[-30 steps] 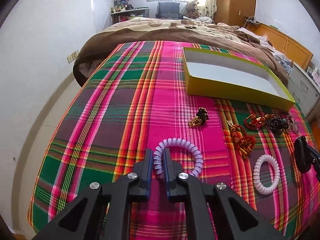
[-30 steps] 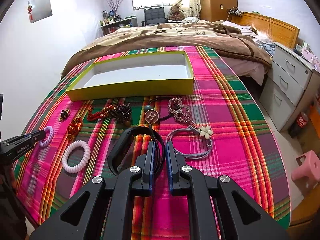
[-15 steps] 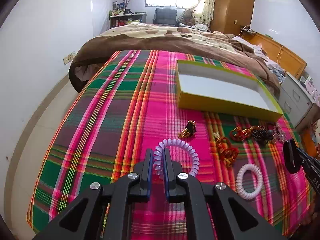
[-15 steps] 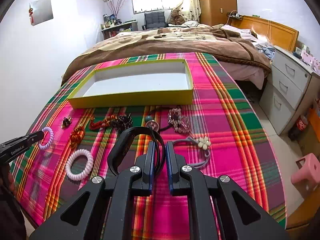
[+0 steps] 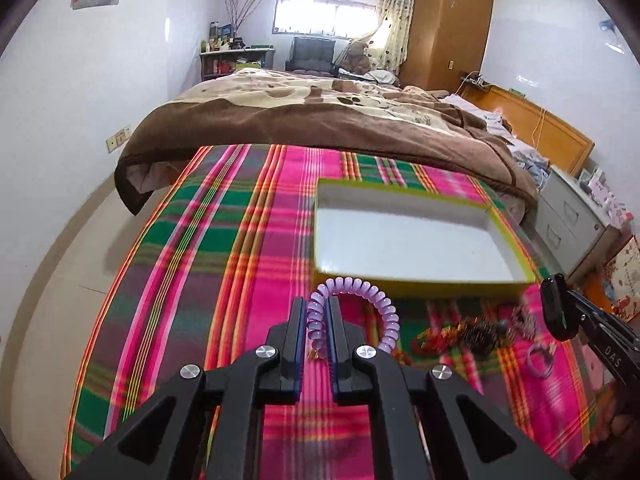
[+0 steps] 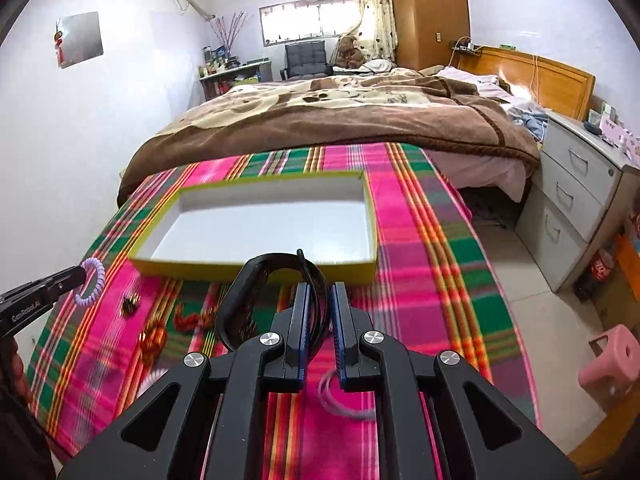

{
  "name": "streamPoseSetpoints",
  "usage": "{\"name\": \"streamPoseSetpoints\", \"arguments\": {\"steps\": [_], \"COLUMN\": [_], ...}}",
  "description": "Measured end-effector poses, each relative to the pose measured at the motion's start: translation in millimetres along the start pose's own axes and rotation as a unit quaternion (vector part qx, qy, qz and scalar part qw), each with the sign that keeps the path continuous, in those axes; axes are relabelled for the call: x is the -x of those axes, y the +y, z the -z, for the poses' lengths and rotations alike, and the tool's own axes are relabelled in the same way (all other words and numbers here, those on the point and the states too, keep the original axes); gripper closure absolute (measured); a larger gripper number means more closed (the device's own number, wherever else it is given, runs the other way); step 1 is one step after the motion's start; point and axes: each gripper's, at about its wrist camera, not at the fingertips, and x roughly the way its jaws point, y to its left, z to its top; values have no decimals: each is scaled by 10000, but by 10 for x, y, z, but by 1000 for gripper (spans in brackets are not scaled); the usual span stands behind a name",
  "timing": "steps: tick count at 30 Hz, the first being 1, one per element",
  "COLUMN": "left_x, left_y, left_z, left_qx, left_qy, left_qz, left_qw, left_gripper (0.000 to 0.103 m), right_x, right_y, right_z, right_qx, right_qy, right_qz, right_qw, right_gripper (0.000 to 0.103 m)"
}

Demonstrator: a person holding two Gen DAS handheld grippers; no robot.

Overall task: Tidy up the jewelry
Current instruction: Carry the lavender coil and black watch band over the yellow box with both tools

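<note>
My left gripper (image 5: 316, 330) is raised over the plaid blanket (image 5: 224, 248), clamped on a purple coil hair tie (image 5: 360, 304); its side reads "GenRobot.AI". My right gripper (image 6: 320, 320), marked "DAS", pinches a black band (image 6: 256, 284). Both loops hang just short of the yellow box (image 6: 256, 270).

White lettering reading "GenRobot.AI" runs along the side of the black left gripper (image 6: 82, 276) arm, low at the left edge of the right wrist view, left of the yellow-walled shallow cardboard box (image 6: 256, 270). In the left wrist view, the black right gripper (image 5: 554, 312) arm, right of that box (image 5: 420, 286), carries the pale letters "DAS". Writing on the red drink can (image 6: 601, 270) beside the grey drawer unit (image 6: 568, 208) is too small to read.
</note>
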Motion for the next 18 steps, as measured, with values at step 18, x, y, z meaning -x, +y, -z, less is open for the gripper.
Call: {"name": "streamPoseSetpoints", "arguments": {"steps": [18], "left_x": [-772], "left_y": [-162], "left_z": [-655], "left_qx": [-43], "left_qy": [165], "left_qz": [121], "left_qw": [9998], "left_gripper": [94], "right_x": [-815], "right_y": [-142], "right_z": [-565], "right_qx": [14], "right_qy": [429], "right_qz": [75], "right_qw": [9991], "right_gripper": [92]}}
